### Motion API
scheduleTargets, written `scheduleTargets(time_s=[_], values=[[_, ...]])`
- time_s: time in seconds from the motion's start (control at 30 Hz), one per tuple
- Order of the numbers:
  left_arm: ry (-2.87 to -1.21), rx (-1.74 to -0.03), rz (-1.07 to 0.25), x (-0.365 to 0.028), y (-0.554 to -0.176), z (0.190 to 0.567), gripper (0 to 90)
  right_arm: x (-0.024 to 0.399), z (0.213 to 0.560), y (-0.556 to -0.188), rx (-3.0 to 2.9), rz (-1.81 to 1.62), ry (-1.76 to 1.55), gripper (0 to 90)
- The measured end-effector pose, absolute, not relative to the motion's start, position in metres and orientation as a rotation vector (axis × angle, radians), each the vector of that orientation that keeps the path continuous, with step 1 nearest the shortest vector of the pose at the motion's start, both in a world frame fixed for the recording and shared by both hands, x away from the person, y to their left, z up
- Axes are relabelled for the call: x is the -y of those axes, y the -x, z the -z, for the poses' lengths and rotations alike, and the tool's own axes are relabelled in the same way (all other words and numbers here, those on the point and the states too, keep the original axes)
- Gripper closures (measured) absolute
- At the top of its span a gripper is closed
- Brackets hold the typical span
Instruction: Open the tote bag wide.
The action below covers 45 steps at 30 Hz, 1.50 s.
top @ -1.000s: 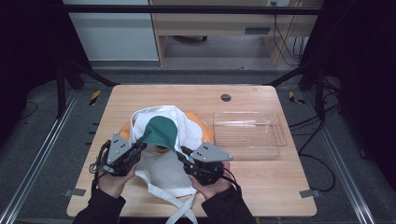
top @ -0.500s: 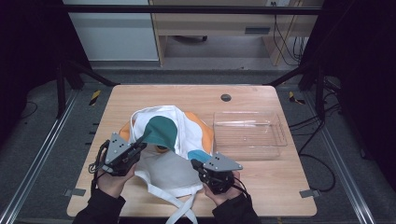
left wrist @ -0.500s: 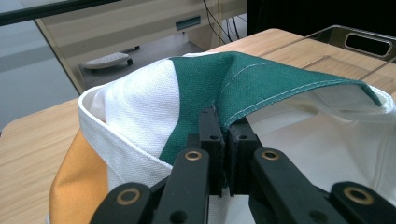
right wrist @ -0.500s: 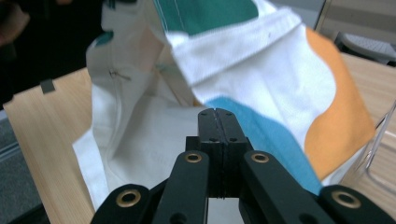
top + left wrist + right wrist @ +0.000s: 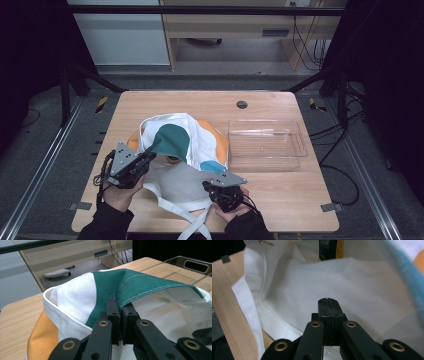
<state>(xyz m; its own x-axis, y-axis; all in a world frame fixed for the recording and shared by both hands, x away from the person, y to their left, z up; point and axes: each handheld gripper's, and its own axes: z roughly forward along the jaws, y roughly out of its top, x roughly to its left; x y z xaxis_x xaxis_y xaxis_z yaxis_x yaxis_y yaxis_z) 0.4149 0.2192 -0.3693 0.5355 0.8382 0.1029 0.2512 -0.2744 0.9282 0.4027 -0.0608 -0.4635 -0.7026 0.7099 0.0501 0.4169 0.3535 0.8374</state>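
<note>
**Bag mouth held up on one side, right gripper lowered with jaws closed on nothing**

Canvas tote bag [image 5: 182,150], white with green, orange and blue patches, lies near the middle of the wooden table [image 5: 280,200], its white straps trailing toward the person's edge. The left gripper [image 5: 119,312] has its jaws clamped on the green hem of the bag's opening and lifts that edge, so the mouth gapes and the pale lining shows.

Compared with a second ago, the right gripper [image 5: 212,187] sits lower and closer to the person, down by the bag's near edge. Its jaws have just been closing and now meet pad to pad in the right gripper view [image 5: 328,301], with only lining beyond them and no fabric between. The left gripper stands where it was.

My reading: the bag is being opened or spread, and the right side has no hold yet; it would need to part its jaws and take the opposite hem. A clear plastic tray [image 5: 300,150] sits just beside the bag, on its right.
</note>
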Motion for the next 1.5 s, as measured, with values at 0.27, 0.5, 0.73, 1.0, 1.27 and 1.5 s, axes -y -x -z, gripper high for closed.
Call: scheduleTargets(time_s=[0.27,0.5,0.73,1.0,1.27,1.5], values=[[-1.801,-0.900,-0.759,-0.219,-0.415,0.369,86.5,0.050,0.482,-0.402,-2.366,-1.198,-1.008,90.0],[-1.800,-0.899,-0.759,-0.219,-0.414,0.368,86.5,0.043,0.494,-0.401,-2.396,-1.121,-1.018,90.0],[-1.787,-0.900,-0.775,-0.219,-0.414,0.365,87.0,0.040,0.501,-0.402,-2.419,-1.074,-1.023,90.0],[-1.762,-0.898,-0.784,-0.219,-0.414,0.355,87.1,0.040,0.501,-0.403,-2.415,-1.077,-1.041,90.0],[-1.742,-0.897,-0.793,-0.219,-0.417,0.345,87.2,0.038,0.502,-0.403,-2.412,-1.056,-1.026,90.0],[-1.732,-0.919,-0.808,-0.214,-0.430,0.333,87.2,0.038,0.502,-0.403,-2.424,-1.046,-1.026,90.0]])
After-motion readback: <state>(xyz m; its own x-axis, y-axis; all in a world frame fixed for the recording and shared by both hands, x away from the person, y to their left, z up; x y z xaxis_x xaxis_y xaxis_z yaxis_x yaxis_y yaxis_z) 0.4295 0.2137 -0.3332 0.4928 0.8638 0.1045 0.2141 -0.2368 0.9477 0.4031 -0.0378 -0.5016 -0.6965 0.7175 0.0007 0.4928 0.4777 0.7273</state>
